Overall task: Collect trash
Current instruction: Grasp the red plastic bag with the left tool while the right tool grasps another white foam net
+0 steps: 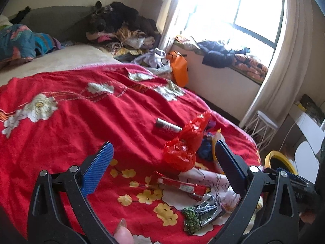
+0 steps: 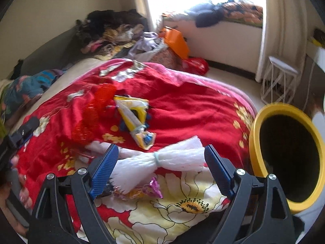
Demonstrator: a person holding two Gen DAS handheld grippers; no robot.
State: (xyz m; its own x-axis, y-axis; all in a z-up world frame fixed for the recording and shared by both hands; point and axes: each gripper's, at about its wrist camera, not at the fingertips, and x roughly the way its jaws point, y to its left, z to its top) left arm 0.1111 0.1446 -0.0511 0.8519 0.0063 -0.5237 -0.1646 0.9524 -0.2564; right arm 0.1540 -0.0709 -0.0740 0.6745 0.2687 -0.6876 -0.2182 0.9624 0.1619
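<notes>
While both grippers hang over the red bedspread (image 1: 85, 109) with nothing in them, the sensible step is to pick one piece of litter, centre it between the fingers, and only then close, so no bedding is pinched along with it.

From the left wrist view, the left gripper (image 1: 163, 162) is spread wide and empty. A crumpled red plastic bag (image 1: 185, 146) lies just ahead, right of centre, between the fingertips. A dark tube (image 1: 167, 126) lies beyond it, higher in the frame. Nearer, at lower centre, lie a flat red packet (image 1: 178, 185) and a green-and-black wrapper (image 1: 201, 213).

From the right wrist view, the right gripper (image 2: 161, 156) is likewise wide and empty. A white tied bundle (image 2: 158, 159) lies crosswise almost exactly between its fingertips, so it looks the easiest catch; gripping at the band in its middle should hold best. A shiny purple wrapper (image 2: 146, 189) lies just below it, a yellow-and-white packet (image 2: 136, 120) above. The yellow bin (image 2: 288, 154) stands at the right edge, its mouth open and close by.
</notes>
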